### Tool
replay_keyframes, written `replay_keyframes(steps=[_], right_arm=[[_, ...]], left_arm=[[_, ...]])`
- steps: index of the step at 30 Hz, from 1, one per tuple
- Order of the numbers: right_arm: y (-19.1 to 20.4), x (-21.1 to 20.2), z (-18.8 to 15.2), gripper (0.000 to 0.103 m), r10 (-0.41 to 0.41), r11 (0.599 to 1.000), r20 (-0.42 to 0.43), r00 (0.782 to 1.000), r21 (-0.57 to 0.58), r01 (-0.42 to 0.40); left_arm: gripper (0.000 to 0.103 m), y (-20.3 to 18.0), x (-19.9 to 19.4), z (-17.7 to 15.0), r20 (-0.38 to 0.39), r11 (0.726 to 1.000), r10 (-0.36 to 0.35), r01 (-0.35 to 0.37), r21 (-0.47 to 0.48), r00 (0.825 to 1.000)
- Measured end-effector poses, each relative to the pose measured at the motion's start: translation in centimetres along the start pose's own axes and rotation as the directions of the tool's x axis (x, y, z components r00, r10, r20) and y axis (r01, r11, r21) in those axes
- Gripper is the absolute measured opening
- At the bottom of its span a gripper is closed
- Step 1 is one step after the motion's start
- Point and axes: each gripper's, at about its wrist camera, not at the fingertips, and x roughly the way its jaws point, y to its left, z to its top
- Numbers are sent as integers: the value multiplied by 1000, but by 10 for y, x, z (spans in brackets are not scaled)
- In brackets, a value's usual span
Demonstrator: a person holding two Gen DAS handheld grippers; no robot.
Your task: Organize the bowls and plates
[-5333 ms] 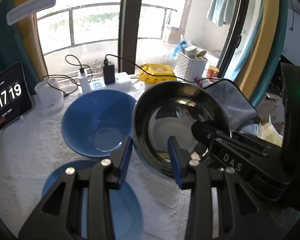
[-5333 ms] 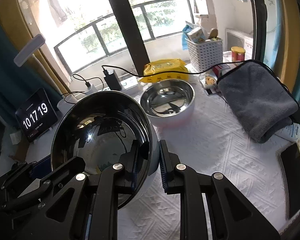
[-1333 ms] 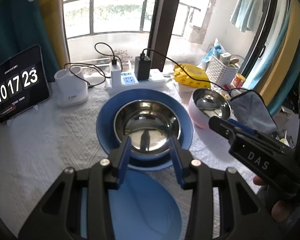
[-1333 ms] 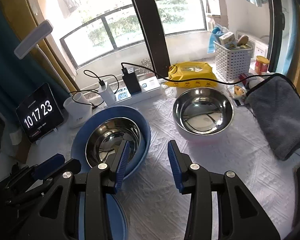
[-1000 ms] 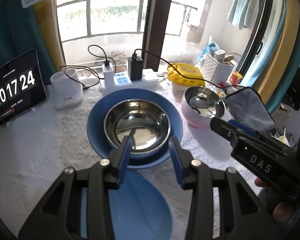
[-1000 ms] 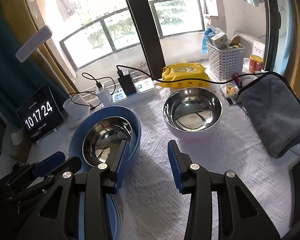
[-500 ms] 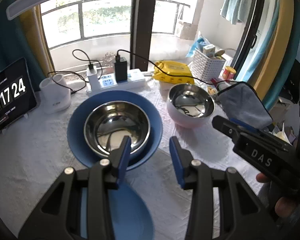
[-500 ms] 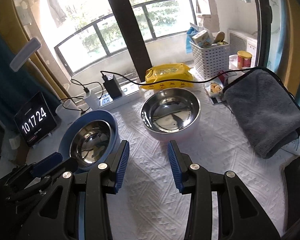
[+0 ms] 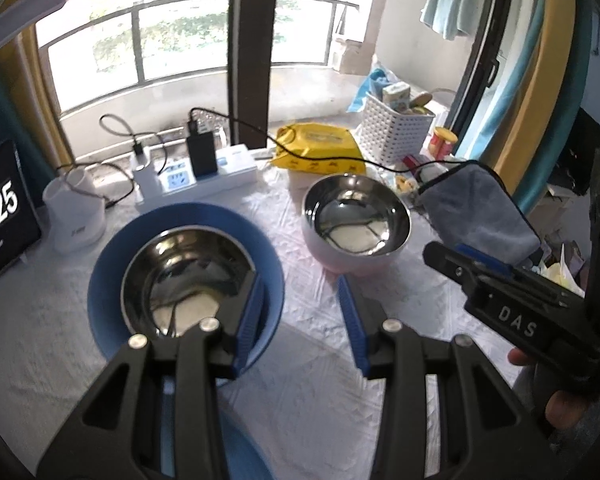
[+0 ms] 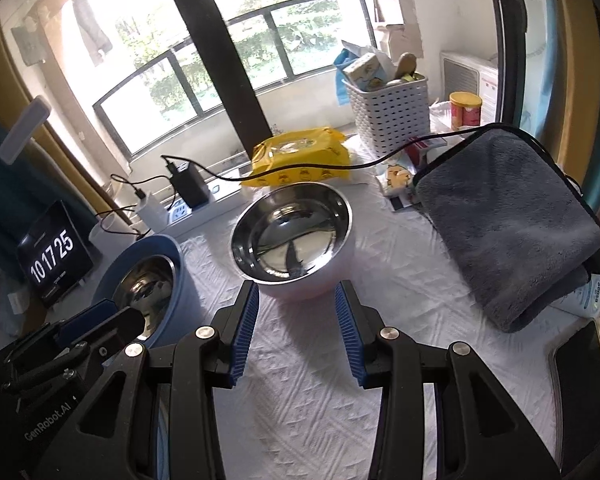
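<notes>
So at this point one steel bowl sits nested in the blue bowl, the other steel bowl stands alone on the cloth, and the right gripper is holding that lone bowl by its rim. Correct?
Not quite. The right gripper holds nothing: its jaws stand open just short of the lone steel bowl, as the right wrist view shows. The rest is right: the other steel bowl sits nested in the blue bowl.

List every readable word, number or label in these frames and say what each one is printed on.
"10 17 25": tablet clock.
"DAS": side of the right tool, seen from the left wrist view.
"GenRobot.AI": body of the left tool, seen from the right wrist view.
Print on the yellow pack, the basket's cartons and the pouch under the grey towel: too small or blurred.
</notes>
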Motion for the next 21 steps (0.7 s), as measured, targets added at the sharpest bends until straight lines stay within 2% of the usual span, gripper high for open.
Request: replay_keyframes(steps=[13,21], right_arm=[[-24,27,14,42,10,1000,-12,1000,18,-10],[-32,48,21,42,23,999,-29,999,27,-22]], left_arm=[[41,-15,38,24,-12,999,-23,24,30,1000],[41,-21,69,34,-47,999,-15,17,35,999]])
